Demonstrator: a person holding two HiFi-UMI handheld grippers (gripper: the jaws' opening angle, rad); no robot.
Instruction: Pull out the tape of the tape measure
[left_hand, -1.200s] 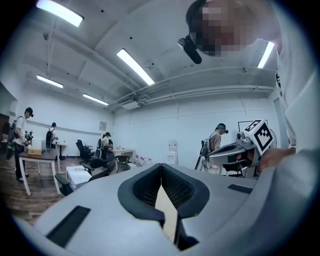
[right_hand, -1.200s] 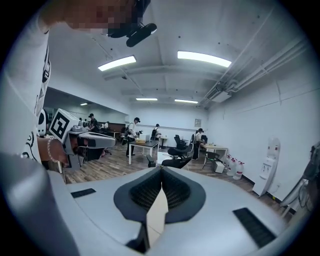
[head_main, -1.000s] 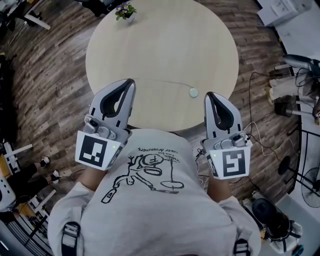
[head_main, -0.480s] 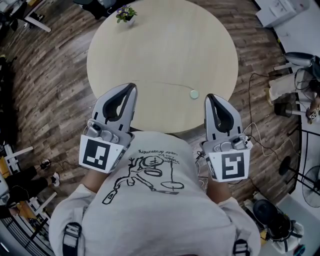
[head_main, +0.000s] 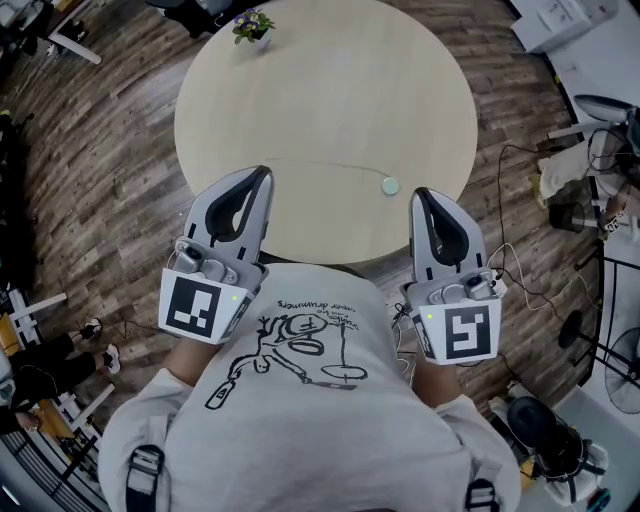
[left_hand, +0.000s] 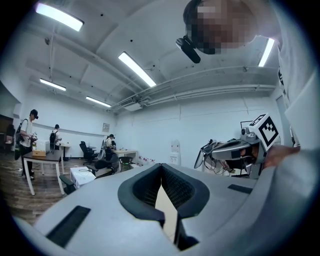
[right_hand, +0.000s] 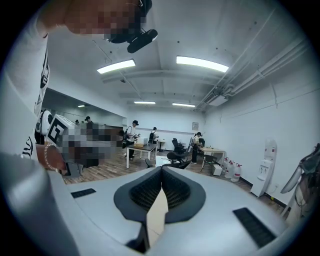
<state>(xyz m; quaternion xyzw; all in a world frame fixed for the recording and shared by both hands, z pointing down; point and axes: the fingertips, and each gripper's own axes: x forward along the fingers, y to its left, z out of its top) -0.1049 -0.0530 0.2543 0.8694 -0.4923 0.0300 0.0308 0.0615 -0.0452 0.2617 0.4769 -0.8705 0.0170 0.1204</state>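
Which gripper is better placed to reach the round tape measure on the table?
Probably the right gripper: its shut tips lie nearer the tape measure than the left gripper. Both are empty.

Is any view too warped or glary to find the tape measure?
Head view: fisheye-bent edges, even light, small pale-green round tape measure sharp on the round beige table. Both gripper views: wide-angle, bright ceiling strips, no tape measure visible.

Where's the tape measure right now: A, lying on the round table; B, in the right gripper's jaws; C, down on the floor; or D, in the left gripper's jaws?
A: the tape measure lies on the table near its front edge, while the left gripper and right gripper hang short of it, jaws shut on nothing.
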